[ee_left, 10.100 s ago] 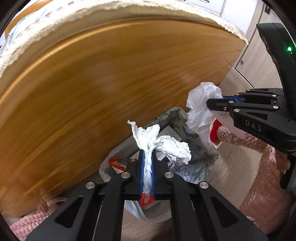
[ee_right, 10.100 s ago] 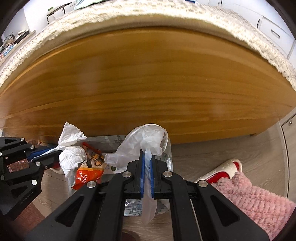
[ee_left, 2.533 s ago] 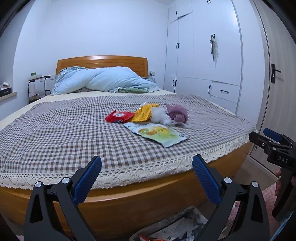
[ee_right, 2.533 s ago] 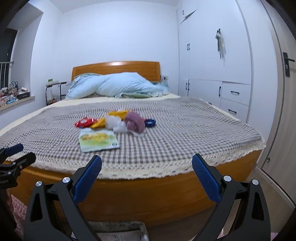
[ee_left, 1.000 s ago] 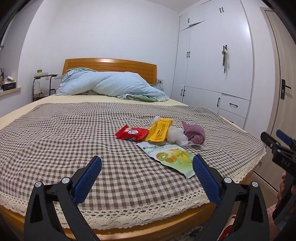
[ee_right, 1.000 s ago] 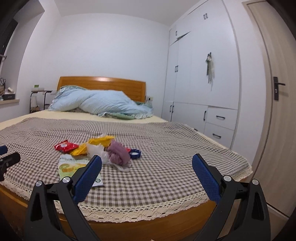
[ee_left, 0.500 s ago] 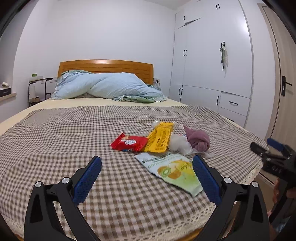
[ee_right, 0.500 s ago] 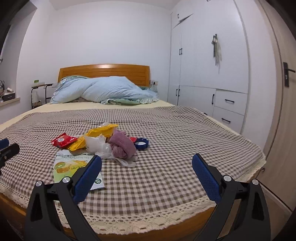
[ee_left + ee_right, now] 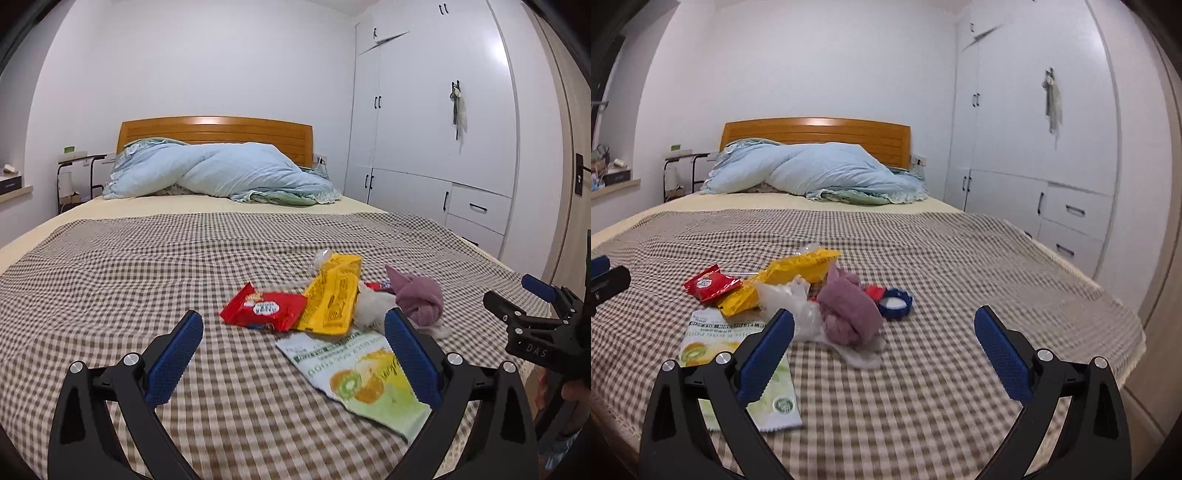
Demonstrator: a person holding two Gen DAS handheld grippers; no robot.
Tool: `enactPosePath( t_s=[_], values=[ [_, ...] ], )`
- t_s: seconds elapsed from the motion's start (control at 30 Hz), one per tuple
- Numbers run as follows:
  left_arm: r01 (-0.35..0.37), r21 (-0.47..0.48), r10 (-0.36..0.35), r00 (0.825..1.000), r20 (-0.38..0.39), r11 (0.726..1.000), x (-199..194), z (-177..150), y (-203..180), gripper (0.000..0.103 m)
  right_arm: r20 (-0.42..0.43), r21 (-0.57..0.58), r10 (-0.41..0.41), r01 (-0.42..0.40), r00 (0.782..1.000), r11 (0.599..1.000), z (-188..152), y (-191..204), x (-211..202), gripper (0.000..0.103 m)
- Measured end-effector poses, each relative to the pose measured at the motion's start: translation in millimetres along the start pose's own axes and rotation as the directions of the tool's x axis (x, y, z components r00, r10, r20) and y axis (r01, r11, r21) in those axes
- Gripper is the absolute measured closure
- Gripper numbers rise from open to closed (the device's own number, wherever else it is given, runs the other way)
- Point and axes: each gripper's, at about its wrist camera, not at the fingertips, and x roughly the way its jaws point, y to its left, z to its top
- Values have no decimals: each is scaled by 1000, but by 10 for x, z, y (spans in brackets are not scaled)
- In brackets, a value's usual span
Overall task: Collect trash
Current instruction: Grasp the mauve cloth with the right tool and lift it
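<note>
I hold my left tool (image 9: 293, 350) spread wide and empty over the foot end of the bed (image 9: 110, 280), above its brown checked cover. My right tool (image 9: 884, 350) is spread just as wide, with nothing between its blue pads (image 9: 1003, 356).

The trash lies in one loose cluster on the cover, toward the foot edge and a little to the right of the bed's middle as my left camera sees it. A red snack wrapper (image 9: 264, 308) sits at the left of the cluster, touching a yellow wrapper (image 9: 334, 297) that overlaps its right end. Nearer the foot edge lies a flat white-and-green pouch with kiwi pictures (image 9: 358, 376), partly behind the right finger of my left tool. A crumpled clear plastic bag (image 9: 788, 299) rests against a bunched mauve cloth (image 9: 849, 312), and just right of the cloth is a small blue ring-shaped cap (image 9: 895, 303) with a white centre. Something small and red (image 9: 874, 292) shows between the cloth and the cap; I cannot tell what it is.

At the head end a pale blue duvet (image 9: 221, 173) is heaped before the wooden headboard (image 9: 214, 129). White wardrobes (image 9: 436, 129) stand along the right wall.
</note>
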Motion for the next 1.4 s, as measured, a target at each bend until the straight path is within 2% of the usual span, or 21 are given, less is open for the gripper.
enactPosePath(
  t_s=[0.27,0.53,0.57,0.6,0.7,0.73,0.93,1.07,1.17,1.23,1.4],
  values=[
    [-5,-31,4,999,-39,1000,321,121,40,8,-54,-6,39,-39,998,999,159,61,376,9],
    [-5,-54,1,997,-73,999,632,222,73,8,-230,-15,66,-71,971,997,98,180,950,9],
    [-5,-60,0,997,-76,998,667,235,84,8,-244,-15,75,-81,967,997,80,192,1008,14],
    [-4,-62,0,997,-80,998,700,250,96,8,-260,-14,83,-89,962,996,67,199,1065,26],
    [-14,-78,7,996,-89,997,788,273,166,8,-337,33,138,-135,931,990,-7,189,1221,49],
    [-16,-88,7,995,-97,996,808,269,185,8,-347,57,162,-152,924,987,-16,169,1241,51],
    [-22,-130,2,988,-154,991,925,217,267,8,-326,81,177,-159,929,984,-22,157,1145,59],
    [-25,-116,5,986,-169,993,920,174,239,8,-259,124,172,-144,950,982,45,109,1015,60],
    [-27,-121,5,984,-176,992,912,166,255,8,-182,128,113,-91,977,988,119,29,877,60],
    [-32,-124,8,982,-189,992,920,148,266,8,-146,128,37,-18,989,992,134,-42,823,60],
    [-49,-128,21,977,-214,991,962,145,298,8,-94,134,-124,136,988,982,124,-225,793,60]
  ],
)
